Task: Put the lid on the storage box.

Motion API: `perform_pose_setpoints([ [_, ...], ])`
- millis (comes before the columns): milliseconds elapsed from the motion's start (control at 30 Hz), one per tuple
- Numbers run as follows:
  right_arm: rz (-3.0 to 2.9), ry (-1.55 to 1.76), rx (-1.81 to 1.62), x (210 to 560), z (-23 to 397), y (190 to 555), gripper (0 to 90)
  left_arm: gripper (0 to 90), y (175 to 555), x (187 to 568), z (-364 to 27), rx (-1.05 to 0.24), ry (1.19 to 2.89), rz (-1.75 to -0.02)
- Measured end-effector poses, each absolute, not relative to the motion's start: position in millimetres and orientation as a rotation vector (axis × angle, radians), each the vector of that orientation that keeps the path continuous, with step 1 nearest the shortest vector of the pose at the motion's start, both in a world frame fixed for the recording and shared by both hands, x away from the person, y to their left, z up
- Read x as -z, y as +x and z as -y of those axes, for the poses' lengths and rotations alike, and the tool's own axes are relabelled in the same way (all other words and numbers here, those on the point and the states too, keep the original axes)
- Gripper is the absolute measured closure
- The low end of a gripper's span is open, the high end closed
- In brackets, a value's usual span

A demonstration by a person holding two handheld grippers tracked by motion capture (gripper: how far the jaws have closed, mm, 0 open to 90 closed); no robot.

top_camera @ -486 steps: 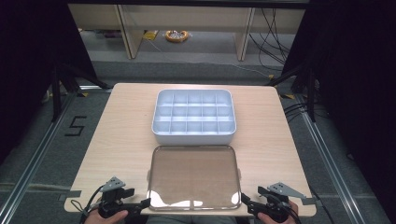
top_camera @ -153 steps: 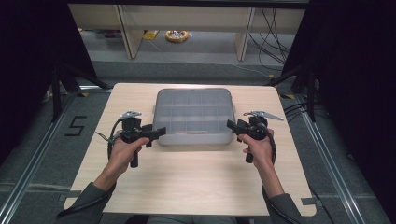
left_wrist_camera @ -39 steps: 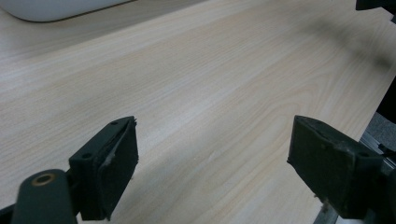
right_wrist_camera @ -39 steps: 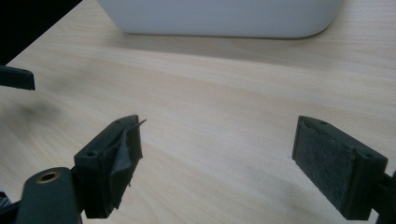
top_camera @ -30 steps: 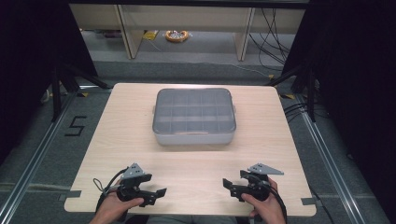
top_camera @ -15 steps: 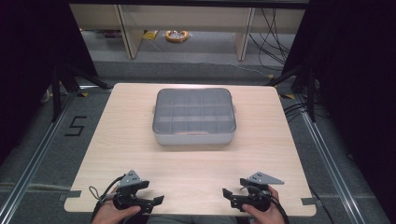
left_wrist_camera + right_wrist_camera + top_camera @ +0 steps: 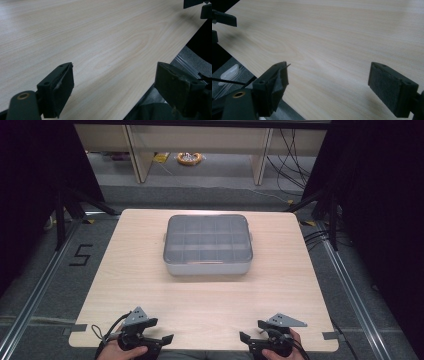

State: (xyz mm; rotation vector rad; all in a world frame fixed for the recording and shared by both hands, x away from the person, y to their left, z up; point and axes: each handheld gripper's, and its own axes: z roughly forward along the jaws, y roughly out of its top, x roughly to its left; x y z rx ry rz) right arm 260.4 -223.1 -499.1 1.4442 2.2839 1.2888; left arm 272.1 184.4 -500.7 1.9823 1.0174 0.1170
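Pale wooden table under grey lidded compartment box; both grippers' jaws spread, empty.

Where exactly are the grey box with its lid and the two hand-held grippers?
compartment box (image 7: 207, 265): high view, on its pale front wall.
lid (image 7: 207, 239): high view, middle of the see-through top.
left gripper (image 7: 167, 339): high view, between its jaws.
right gripper (image 7: 244, 339): high view, between its jaws.

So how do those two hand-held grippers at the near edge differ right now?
The left hand-held gripper points its jaws right, while the right hand-held gripper points left, so they face each other. The left one's grey plate is smaller and more upright; the right's lies longer and flatter. Both are open, empty, by the table edge.
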Motion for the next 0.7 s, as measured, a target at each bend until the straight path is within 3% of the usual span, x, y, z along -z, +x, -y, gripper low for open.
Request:
perform_pose_setpoints([
  [700, -2.281, 1.508, -1.305, 501.3, 222.4, 260.5, 17.7, 15.3, 274.0, 501.2, -184.9, -0.106, 1.989, -1.026],
])
